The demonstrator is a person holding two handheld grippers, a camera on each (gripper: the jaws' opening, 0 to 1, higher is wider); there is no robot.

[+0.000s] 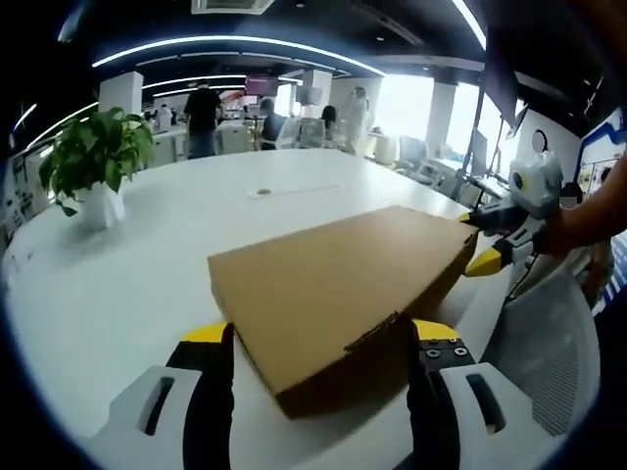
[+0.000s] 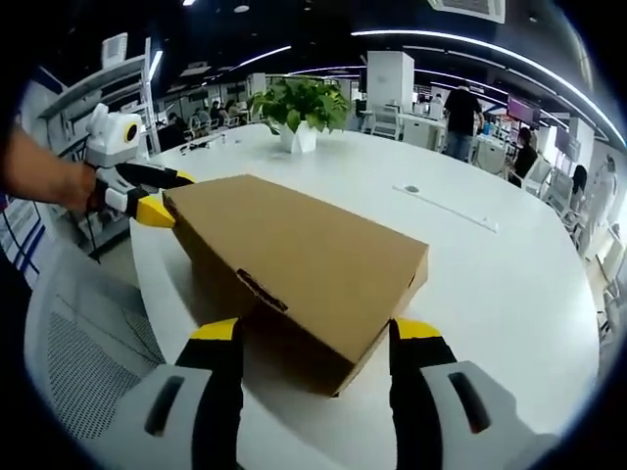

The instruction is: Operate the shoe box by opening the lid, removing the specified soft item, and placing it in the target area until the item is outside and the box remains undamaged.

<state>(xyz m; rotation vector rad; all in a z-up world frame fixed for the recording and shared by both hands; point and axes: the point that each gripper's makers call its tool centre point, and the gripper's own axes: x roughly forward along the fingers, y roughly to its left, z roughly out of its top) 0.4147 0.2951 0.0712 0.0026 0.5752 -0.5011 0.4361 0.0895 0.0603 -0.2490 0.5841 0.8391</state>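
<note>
Spread left gripper (image 1: pixel 318 343) and right gripper (image 2: pixel 309 338) flank closed shoe box (image 1: pixel 338 289) on white office table (image 1: pixel 118 294).

The closed box (image 2: pixel 304 269) lies on the white table (image 2: pixel 509 284). The right gripper (image 2: pixel 315 338) stands open around its near corner. The left gripper (image 2: pixel 157 194) touches its far corner.

left gripper (image 1: pixel 318 338): two black fingers (image 1: pixel 211 392) with yellow tips, seated in pale grey housings that each carry a dark oblong slot
left gripper screws: small round ones sit on the black face just under the right yellow tip
right gripper (image 2: pixel 313 338): same build, black fingers (image 2: pixel 217 387) capped in yellow, grey slotted shoulders
right gripper seen from the left gripper view (image 1: pixel 500 240): slim black fingers, yellow tips, white-grey body
hand (image 2: pixel 54 186): bare, no sleeve visible
</note>
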